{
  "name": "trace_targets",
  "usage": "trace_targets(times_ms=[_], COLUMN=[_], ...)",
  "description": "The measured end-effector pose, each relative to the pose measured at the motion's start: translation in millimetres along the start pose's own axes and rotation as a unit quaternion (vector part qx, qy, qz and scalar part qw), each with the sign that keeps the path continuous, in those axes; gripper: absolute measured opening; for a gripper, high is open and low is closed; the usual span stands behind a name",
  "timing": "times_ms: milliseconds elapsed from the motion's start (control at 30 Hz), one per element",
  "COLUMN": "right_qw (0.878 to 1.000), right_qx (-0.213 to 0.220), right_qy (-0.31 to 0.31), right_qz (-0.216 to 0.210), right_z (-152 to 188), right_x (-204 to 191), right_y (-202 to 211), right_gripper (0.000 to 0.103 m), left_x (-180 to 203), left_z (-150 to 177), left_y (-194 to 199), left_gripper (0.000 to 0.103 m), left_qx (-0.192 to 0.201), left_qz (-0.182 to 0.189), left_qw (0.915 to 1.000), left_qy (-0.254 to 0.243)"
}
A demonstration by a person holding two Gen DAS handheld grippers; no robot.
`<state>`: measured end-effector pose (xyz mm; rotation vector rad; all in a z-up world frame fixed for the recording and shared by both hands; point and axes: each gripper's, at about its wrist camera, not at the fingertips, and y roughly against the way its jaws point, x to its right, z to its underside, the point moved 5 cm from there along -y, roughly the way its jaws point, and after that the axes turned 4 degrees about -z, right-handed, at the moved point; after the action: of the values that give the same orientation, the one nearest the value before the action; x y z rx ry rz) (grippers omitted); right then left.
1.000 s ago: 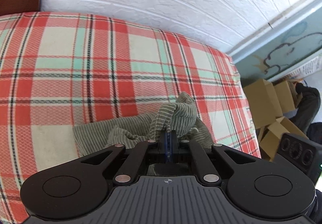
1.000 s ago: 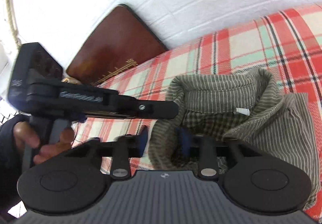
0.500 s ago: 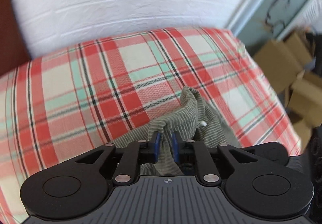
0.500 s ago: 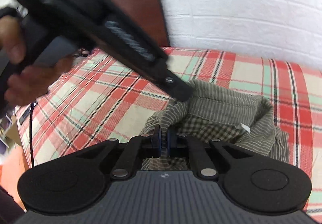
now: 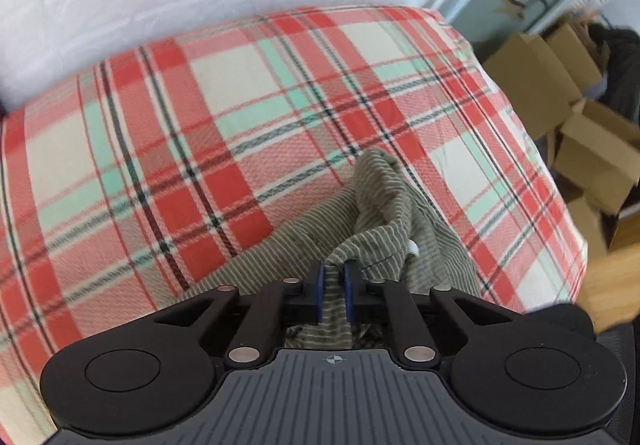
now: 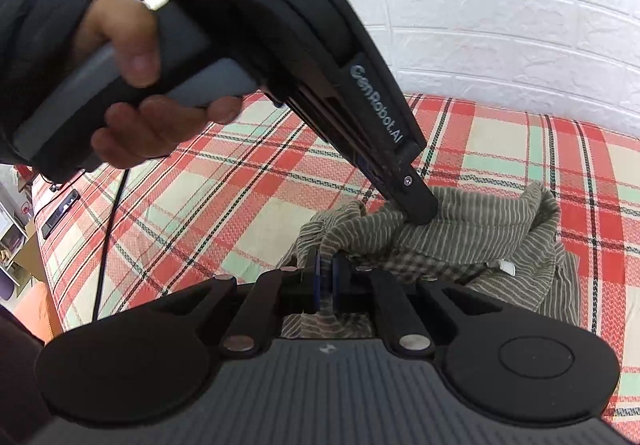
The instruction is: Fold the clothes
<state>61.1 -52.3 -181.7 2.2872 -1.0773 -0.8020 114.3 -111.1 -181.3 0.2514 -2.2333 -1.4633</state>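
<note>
A green striped shirt [image 5: 384, 213] lies bunched on the red plaid bedsheet [image 5: 200, 125]. My left gripper [image 5: 331, 285] points steeply down at it; its jaws are closing and the blue pads pinch a fold of the striped cloth. In the right wrist view the shirt [image 6: 480, 229] shows its collar and a checked lining. There the left gripper [image 6: 420, 211], held by a hand [image 6: 132, 45] in a dark sleeve, digs into the collar. My right gripper [image 6: 327, 277] is shut on a ridge of the shirt's edge just left of it.
A white brick-pattern wall [image 6: 500, 25] runs behind the bed. Several cardboard boxes [image 5: 560, 93] stand on the floor past the bed's right edge. A dark cable [image 6: 108, 229] and a flat black device [image 6: 60, 213] lie on the sheet at the left.
My right jaws, open around the cloth a second ago, have shut on it. The left gripper let go, swung in over the collar and pinched a new fold. Both wrists have rolled.
</note>
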Motion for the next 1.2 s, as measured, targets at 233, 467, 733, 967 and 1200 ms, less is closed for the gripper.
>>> trace_targets(times_ms=[233,467,733,967,1200], right_qw=[0.999,0.995,0.984,0.99,0.981], right_qx=[0.006,0.017,0.049,-0.02,-0.039], right_qy=[-0.048,-0.088,-0.172,-0.126,-0.182], right_qz=[0.001,-0.051,-0.016,0.064,0.048], right_z=[1.2,-3.2,-27.1,-34.4,-19.5], right_x=[17.5,27.2,90.4,115.1,129.9], right_y=[-1.7,2.8,28.2,-0.8,-11.1], right_gripper=[0.006,0.024,0.028,0.034,0.003], left_x=[-37.6,-63.4,-61.9,-45.4,-57.6], left_z=[-5.0,21.5,26.7,21.3,23.0], left_y=[10.7,26.2,31.1,30.6,27.0], left_gripper=[0.002,0.001,0.002,0.002,0.002], left_qx=[0.032,0.075,0.083,0.087,0.08], left_qz=[0.022,0.01,-0.007,-0.015,-0.035], left_qw=[0.9942,0.9835,0.9877,0.9918,0.9911], left_qy=[0.1,0.164,0.132,0.092,0.1])
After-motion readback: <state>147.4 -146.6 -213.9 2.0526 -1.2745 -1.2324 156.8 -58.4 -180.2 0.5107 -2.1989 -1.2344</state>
